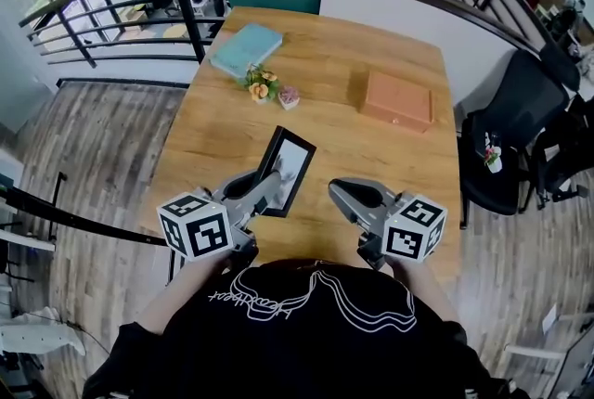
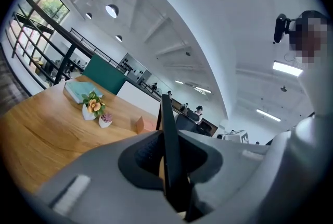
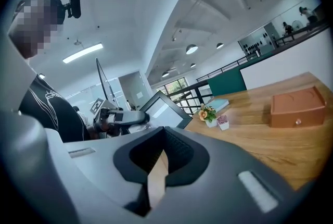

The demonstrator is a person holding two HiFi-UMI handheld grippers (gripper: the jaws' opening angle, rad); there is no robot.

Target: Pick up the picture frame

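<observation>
The picture frame (image 1: 289, 168) is black with a pale glass front. It stands tilted above the near part of the wooden table (image 1: 353, 54). My left gripper (image 1: 272, 186) is shut on its lower edge. In the left gripper view the frame (image 2: 167, 129) shows edge-on between the jaws, which press on both faces. My right gripper (image 1: 338, 191) hangs to the right of the frame, apart from it, with its jaws closed and nothing between them. In the right gripper view the frame (image 3: 165, 110) and the left gripper (image 3: 124, 116) are at the left.
On the far half of the table lie a teal book (image 1: 245, 47), a small pot of flowers (image 1: 260, 84), a tiny pink plant pot (image 1: 289, 96) and a flat orange-brown box (image 1: 397, 100). A black office chair (image 1: 516, 142) stands at the right edge. A dark railing (image 1: 111, 7) runs behind.
</observation>
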